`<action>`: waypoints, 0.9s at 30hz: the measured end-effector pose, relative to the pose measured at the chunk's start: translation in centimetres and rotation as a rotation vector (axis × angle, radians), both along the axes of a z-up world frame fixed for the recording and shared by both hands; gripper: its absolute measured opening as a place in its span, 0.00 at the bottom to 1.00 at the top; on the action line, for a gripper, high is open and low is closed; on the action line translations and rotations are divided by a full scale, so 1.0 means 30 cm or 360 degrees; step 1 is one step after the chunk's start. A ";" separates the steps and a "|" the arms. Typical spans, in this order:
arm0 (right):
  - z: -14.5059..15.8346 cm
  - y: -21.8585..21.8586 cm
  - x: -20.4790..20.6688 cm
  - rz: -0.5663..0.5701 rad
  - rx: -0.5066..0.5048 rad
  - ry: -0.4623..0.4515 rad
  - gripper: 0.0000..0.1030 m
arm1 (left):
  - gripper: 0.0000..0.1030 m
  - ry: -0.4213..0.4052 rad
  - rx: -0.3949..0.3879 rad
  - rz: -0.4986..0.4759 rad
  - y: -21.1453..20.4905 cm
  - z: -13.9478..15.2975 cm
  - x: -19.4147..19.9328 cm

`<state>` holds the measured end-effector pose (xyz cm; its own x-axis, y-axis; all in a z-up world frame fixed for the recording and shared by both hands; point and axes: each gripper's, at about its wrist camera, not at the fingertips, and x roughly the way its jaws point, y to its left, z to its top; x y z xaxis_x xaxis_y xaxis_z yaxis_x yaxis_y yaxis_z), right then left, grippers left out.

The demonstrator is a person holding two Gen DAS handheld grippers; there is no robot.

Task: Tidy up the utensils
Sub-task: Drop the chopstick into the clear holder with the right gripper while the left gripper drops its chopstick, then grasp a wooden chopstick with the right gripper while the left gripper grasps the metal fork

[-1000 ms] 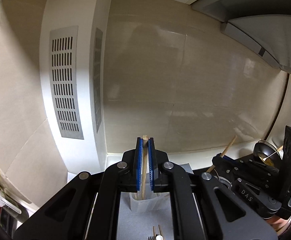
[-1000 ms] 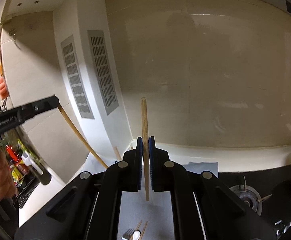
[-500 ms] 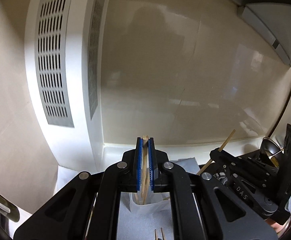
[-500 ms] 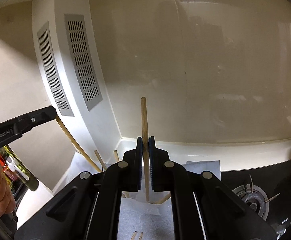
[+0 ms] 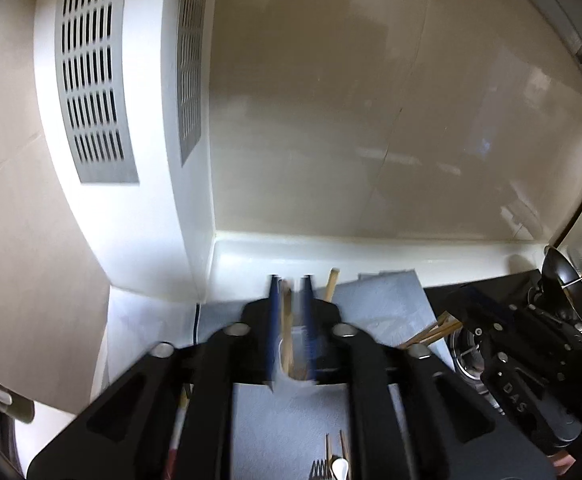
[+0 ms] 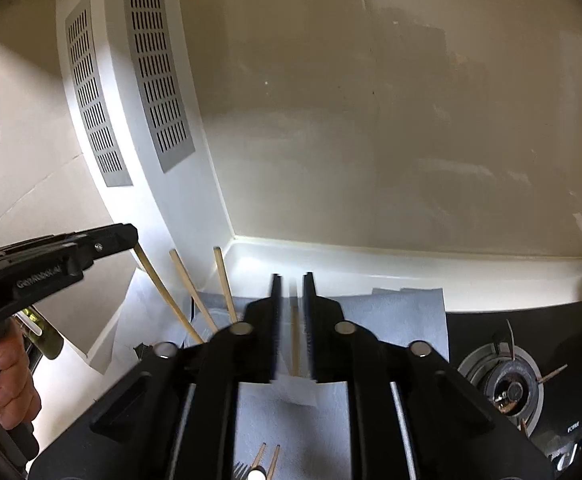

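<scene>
Between both parted hand-held grippers (image 5: 291,292) (image 6: 291,292), jaws just opened, chopsticks (image 5: 287,336) (image 6: 295,340) upright, unpinched

left claw (image 5: 291,292), right claw (image 6: 292,288), both just parted

A pale cream worktop (image 6: 471,276) runs along the foot of the glossy beige wall, its raised back edge meeting the wall in a rounded lip. A pale blue-grey paper cloth (image 6: 403,320) lies flat on it, with a second white sheet (image 6: 131,320) beside it toward the left. On the cloth stands a small clear plastic cup (image 5: 295,360) that holds thin wooden chopsticks (image 6: 223,284) leaning at angles. Nearer the camera on the same cloth lie a metal fork (image 5: 318,474) and two wooden sticks (image 6: 267,460). To the right the worktop carries a black glass gas hob (image 6: 503,380) with a round burner.
</scene>
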<state>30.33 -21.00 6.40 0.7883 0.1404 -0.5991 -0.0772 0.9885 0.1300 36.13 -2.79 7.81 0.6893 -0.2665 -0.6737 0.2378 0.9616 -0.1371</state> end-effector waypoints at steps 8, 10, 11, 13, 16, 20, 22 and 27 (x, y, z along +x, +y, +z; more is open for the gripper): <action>-0.023 0.007 -0.166 0.0077 0.0015 0.0063 0.63 | 0.89 0.0059 0.0093 0.0108 0.063 -0.061 -0.089; -0.062 0.017 -0.217 0.0104 -0.0004 0.0125 0.64 | 0.89 0.0106 0.0124 0.0129 0.083 -0.098 -0.136; -0.092 0.024 -0.245 0.0115 -0.0027 0.0167 0.65 | 0.89 0.0128 0.0143 0.0128 0.089 -0.117 -0.157; -0.147 0.037 -0.282 0.0124 -0.0073 0.0251 0.65 | 0.89 0.0180 0.0205 0.0132 0.099 -0.165 -0.208; -0.263 0.040 -0.326 0.0140 -0.0090 0.0425 0.65 | 0.89 0.0280 0.0276 0.0138 0.110 -0.249 -0.267; -0.387 0.025 -0.365 0.0112 -0.0040 0.0633 0.65 | 0.89 0.0439 0.0323 0.0142 0.113 -0.353 -0.311; -0.416 0.028 -0.374 0.0121 -0.0024 0.0685 0.65 | 0.89 0.0498 0.0322 0.0145 0.107 -0.391 -0.332; -0.449 0.048 -0.397 0.0162 0.0013 0.0762 0.64 | 0.89 0.0566 0.0363 0.0123 0.081 -0.431 -0.390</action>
<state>18.42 -19.57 -7.06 0.4064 0.2087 -0.8896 -0.1029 0.9778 0.1824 24.43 -0.37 -5.11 0.4155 -0.0398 -0.9087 0.1401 0.9899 0.0208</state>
